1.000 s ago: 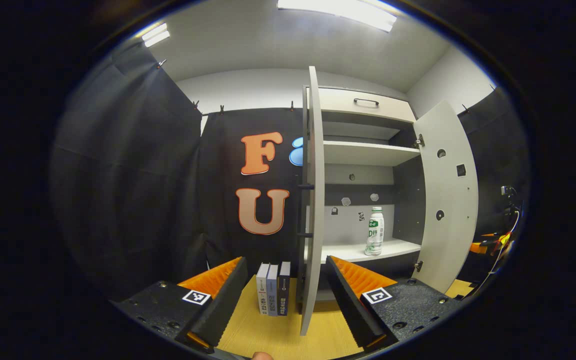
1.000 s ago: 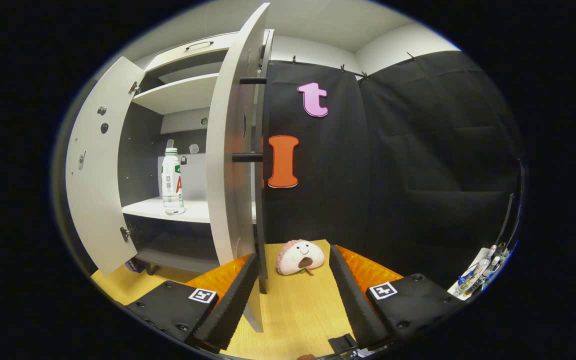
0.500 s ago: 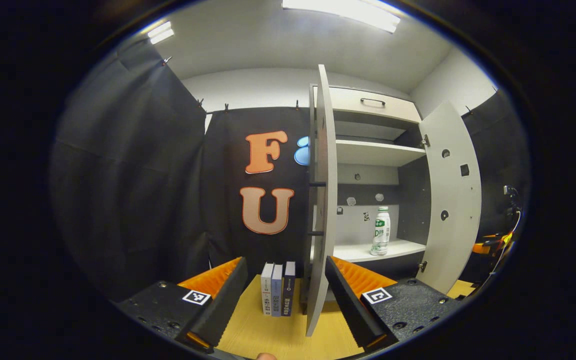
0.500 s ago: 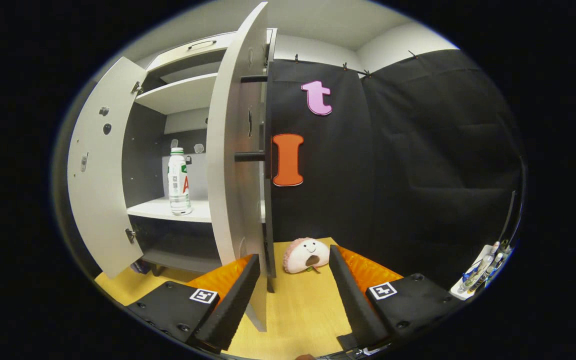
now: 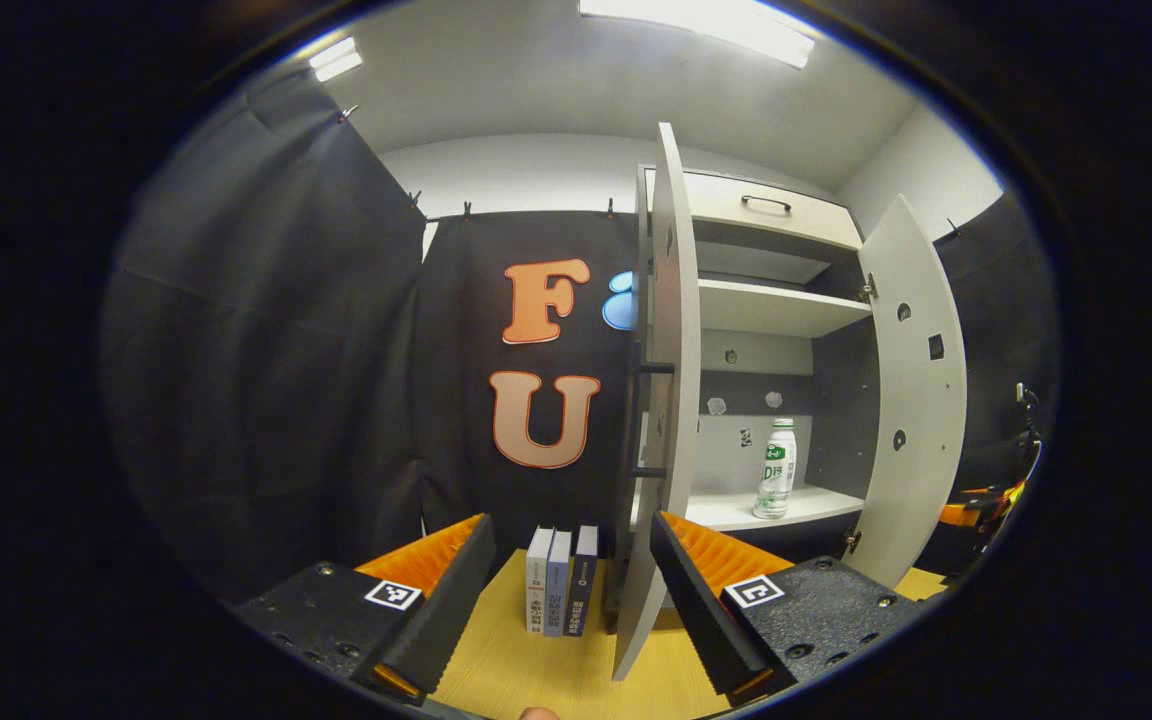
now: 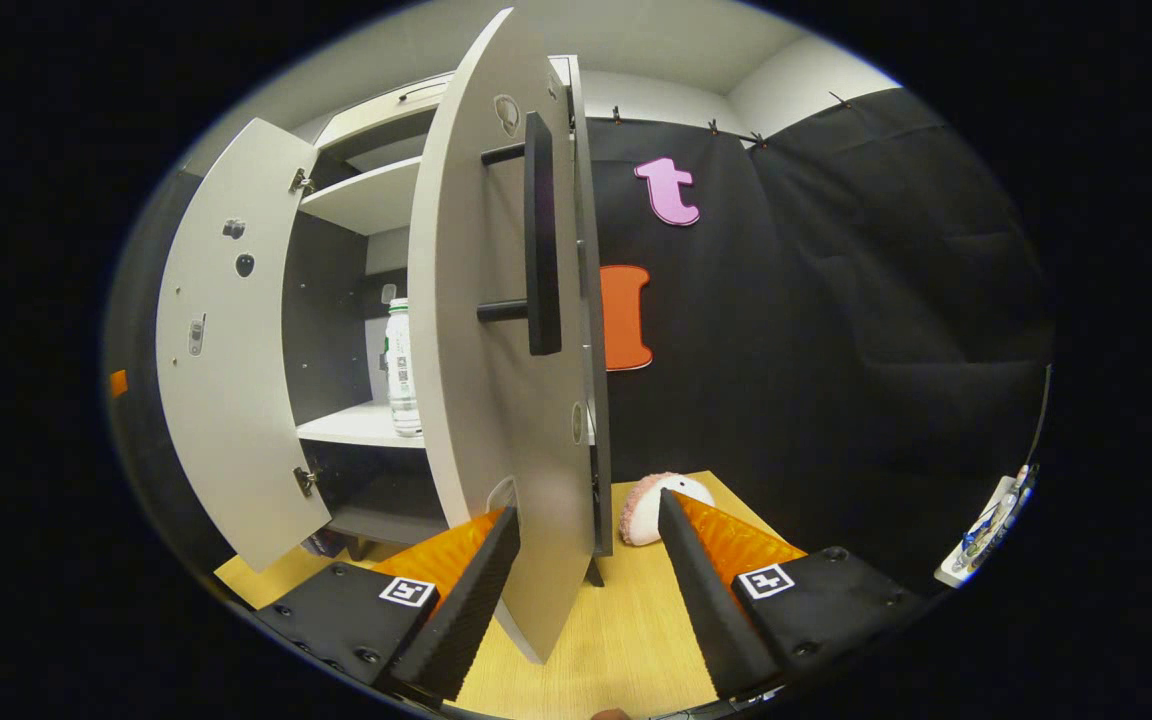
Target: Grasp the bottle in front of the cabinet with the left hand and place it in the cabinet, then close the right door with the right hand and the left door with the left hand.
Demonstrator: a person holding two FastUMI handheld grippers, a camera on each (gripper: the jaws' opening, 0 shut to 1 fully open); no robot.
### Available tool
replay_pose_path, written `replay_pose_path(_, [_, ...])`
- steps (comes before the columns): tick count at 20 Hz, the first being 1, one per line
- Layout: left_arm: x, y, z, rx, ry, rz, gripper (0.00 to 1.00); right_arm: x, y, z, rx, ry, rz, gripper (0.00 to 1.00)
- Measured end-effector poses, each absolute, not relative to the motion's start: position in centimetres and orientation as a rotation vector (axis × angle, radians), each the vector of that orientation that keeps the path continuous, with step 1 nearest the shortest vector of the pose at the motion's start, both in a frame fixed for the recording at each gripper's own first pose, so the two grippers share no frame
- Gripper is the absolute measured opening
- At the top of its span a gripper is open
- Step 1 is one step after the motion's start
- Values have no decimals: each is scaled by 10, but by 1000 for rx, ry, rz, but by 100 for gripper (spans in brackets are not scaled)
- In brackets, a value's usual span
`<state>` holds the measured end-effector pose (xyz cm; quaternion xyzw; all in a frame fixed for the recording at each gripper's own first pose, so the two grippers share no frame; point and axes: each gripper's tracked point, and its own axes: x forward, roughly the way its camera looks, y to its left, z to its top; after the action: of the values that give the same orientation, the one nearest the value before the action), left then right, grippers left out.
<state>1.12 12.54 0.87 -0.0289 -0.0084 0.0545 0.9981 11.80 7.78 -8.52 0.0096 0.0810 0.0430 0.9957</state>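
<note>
- left gripper [image 5: 568,585]: bottom centre of the left gripper view, two ribbed wedge-shaped fingers [image 5: 441,600] spread wide apart, nothing between them gripped, pointing forward and level.
- right gripper [image 6: 584,590]: bottom centre of the right gripper view, fingers [image 6: 466,600] likewise parted wide, not pressing on anything.
- fingertip of the person [image 5: 538,713]: a sliver at the very bottom edge of the left gripper view, below the gripper.

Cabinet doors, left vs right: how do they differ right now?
In the right gripper view, the pale grey right cabinet door stands between the right tool's open fingers, black bar handle facing the camera. The pale grey left cabinet door sits farther off, showing its inner face and hinges. Both stand open; the white plastic bottle is shelved inside.
</note>
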Motion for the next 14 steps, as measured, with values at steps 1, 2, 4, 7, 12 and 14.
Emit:
replay_pose_path(1, [13,128,7,-58,-14,113,95,117,80,-85,15,161,88,94])
replay_pose_path(2, [14,129,6,-59,-11,119,95,119,82,-84,15,160,89,94])
replay_pose_path(4, [14,132,4,-55,-9,121,95,119,84,-86,24,161,88,94])
replay_pose_path(7, [14,135,4,-47,-8,125,95,119,87,-85,26,154,78,94])
replay_pose_path(12, [18,138,1,-44,-2,126,95,124,108,-85,13,150,96,95])
replay_pose_path(14, [18,139,-4,-55,8,122,95,128,123,-86,16,154,118,95])
